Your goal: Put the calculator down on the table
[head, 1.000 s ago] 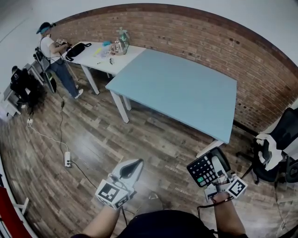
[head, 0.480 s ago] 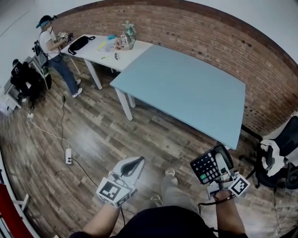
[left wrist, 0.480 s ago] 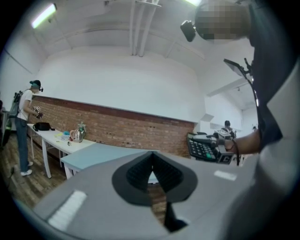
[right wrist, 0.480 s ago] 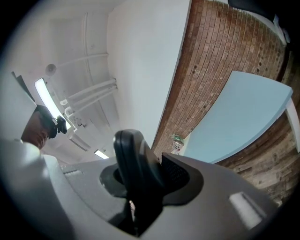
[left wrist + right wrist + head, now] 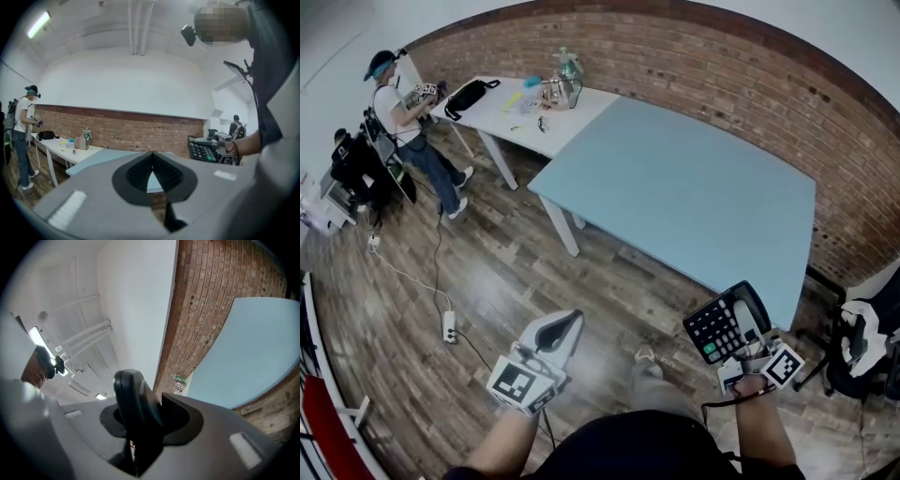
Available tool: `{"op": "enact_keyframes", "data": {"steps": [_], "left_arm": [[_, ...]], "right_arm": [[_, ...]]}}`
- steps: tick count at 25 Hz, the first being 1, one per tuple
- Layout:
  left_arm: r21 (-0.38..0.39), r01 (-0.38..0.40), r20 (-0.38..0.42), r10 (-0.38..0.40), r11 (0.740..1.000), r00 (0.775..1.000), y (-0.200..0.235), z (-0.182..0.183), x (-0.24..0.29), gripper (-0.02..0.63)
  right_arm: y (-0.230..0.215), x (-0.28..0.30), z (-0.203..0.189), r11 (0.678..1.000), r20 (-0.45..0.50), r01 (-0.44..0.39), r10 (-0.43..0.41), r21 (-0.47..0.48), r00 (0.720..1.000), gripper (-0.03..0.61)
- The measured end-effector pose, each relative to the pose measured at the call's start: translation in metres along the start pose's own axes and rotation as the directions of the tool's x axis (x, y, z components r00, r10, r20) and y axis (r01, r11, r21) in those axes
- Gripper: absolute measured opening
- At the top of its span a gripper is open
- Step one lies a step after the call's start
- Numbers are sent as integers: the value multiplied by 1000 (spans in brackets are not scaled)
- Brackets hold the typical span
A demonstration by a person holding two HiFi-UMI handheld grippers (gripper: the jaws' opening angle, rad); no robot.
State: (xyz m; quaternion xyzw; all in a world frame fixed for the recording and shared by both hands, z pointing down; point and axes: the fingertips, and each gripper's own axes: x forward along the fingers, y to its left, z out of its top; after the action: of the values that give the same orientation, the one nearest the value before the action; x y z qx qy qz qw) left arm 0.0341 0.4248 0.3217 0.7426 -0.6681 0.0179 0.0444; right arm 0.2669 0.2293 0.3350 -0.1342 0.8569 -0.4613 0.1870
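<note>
My right gripper [image 5: 741, 336] is shut on a black calculator [image 5: 724, 323] with white keys and a green one, held over the wooden floor just short of the near right corner of the light blue table [image 5: 675, 187]. In the right gripper view the calculator [image 5: 136, 413] shows edge-on between the jaws, with the blue table [image 5: 262, 348] ahead. My left gripper [image 5: 551, 339] is shut with nothing in it, low at the left over the floor. From the left gripper view the closed jaws [image 5: 151, 174] point level toward the table [image 5: 108, 157], and the calculator [image 5: 202, 150] shows at the right.
A white table [image 5: 511, 112] with a black bag, bottles and small items adjoins the blue one at the far left. A person [image 5: 398, 117] stands beside it. A brick wall [image 5: 722, 75] runs behind. A black office chair [image 5: 867, 337] stands at the right; a power strip [image 5: 448, 325] lies on the floor.
Both grippers and the calculator have moved forward toward the blue table, whose near corner now lies closer to the right gripper. The grip has not changed.
</note>
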Motion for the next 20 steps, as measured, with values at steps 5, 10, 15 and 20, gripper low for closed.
{"op": "enact_keyframes", "data": {"steps": [5, 10, 15, 20], "left_arm": [[1, -2, -6, 2, 1000, 1000, 18, 16, 46, 3], [4, -43, -34, 43, 999, 998, 43, 22, 81, 3], [8, -69, -58, 69, 998, 996, 63, 28, 117, 3], [34, -84, -52, 86, 996, 995, 82, 35, 150, 3]], "right_arm": [[-24, 44, 27, 1000, -36, 1, -1, 11, 999, 129], [-49, 91, 47, 999, -66, -16, 19, 33, 998, 130], [-73, 130, 62, 997, -87, -46, 52, 61, 995, 130], [-94, 163, 77, 995, -95, -67, 74, 76, 993, 130]]}}
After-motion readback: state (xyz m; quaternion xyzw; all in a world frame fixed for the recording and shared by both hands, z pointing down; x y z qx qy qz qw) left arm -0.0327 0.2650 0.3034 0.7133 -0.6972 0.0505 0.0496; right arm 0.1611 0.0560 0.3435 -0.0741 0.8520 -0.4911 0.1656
